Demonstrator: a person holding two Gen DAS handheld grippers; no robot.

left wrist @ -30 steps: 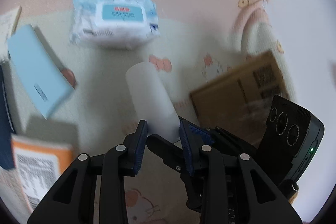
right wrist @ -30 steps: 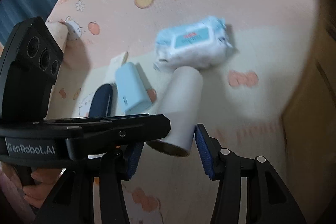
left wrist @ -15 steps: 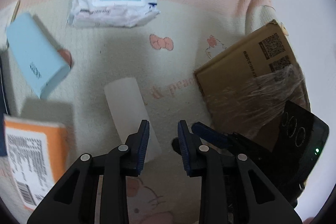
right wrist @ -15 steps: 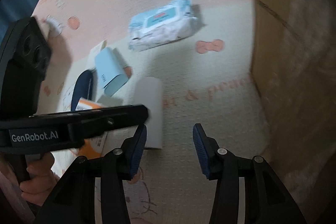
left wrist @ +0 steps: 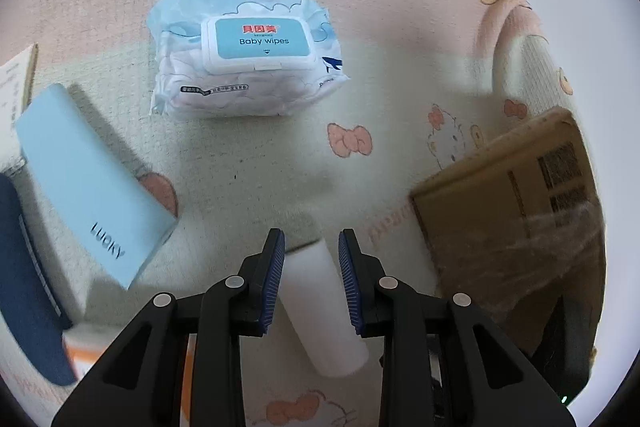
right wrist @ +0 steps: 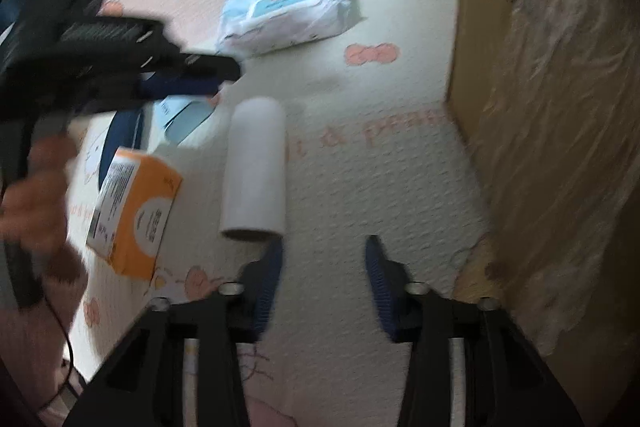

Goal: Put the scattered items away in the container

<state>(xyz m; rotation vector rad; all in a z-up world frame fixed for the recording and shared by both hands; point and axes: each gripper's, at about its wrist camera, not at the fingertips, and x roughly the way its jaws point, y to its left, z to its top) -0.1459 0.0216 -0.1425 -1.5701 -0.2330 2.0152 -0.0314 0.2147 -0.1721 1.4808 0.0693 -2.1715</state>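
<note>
Hovering over the mat (left wrist: 280, 167), left gripper (left wrist: 311, 267) has its jaws partly open and closing. White roll (left wrist: 320, 307) shows between them in the left wrist view, but the right wrist view puts that gripper above the roll, which lies flat on the mat, so no grip. Right gripper (right wrist: 324, 267) looks wide apart in its own blurred frame, jaws closing, nothing between them; the roll's near end sits just past the tip of its left finger (right wrist: 272, 267), at about 11 o'clock. A person's hand (right wrist: 36, 195) holds the left gripper's handle at 9 o'clock in the right view. From the roll in the left view: baby wipes pack (left wrist: 244, 67) at 12 o'clock, well apart; light blue box (left wrist: 88, 187) at 10 o'clock; dark blue item (left wrist: 24, 287) at 9 o'clock, partly cut off; orange box (left wrist: 80, 347) at 8 o'clock, mostly hidden; cardboard box (left wrist: 508, 207), with plastic wrap on it, at 2 o'clock. Can't see inside the cardboard box from either view.
</note>
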